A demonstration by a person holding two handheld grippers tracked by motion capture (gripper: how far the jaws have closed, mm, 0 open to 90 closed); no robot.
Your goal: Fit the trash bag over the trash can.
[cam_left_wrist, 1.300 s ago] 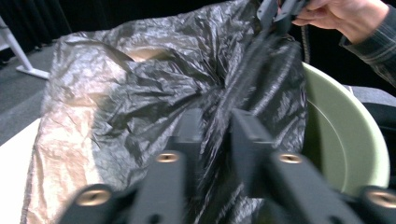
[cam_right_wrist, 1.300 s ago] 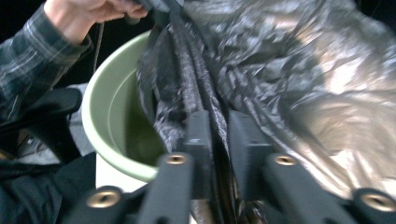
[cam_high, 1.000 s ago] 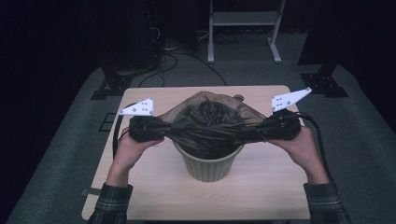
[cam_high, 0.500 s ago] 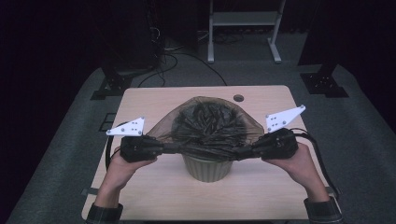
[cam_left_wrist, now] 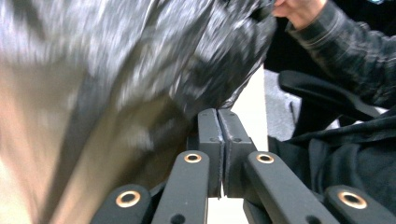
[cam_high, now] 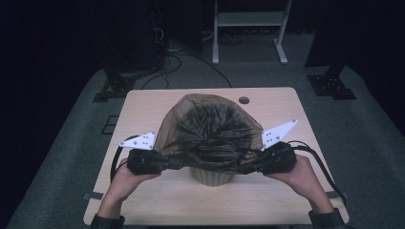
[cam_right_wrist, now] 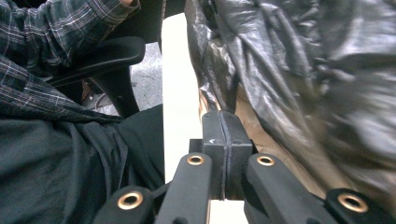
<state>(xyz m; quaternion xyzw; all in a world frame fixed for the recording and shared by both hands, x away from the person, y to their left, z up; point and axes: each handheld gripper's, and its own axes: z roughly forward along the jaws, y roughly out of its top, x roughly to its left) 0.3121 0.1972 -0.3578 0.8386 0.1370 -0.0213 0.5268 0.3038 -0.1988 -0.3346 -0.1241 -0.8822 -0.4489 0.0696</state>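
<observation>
Left claw (cam_high: pixel 179 163) and right claw (cam_high: pixel 244 167), each clenched on the bag (cam_high: pixel 210 129) rim, stretch it over the bin (cam_high: pixel 212 177) at frame centre.

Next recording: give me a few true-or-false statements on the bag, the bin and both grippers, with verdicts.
1. Both grippers, left gripper and right gripper, are shut on the bag. True.
2. The bag lies flat on the table. False: it is stretched over the bin.
3. The bin stands on the floor. False: it stands on the table.
4. The grippers hold opposite sides of the bag. True.
5. The bag is white. False: it is dark and see-through.
</observation>
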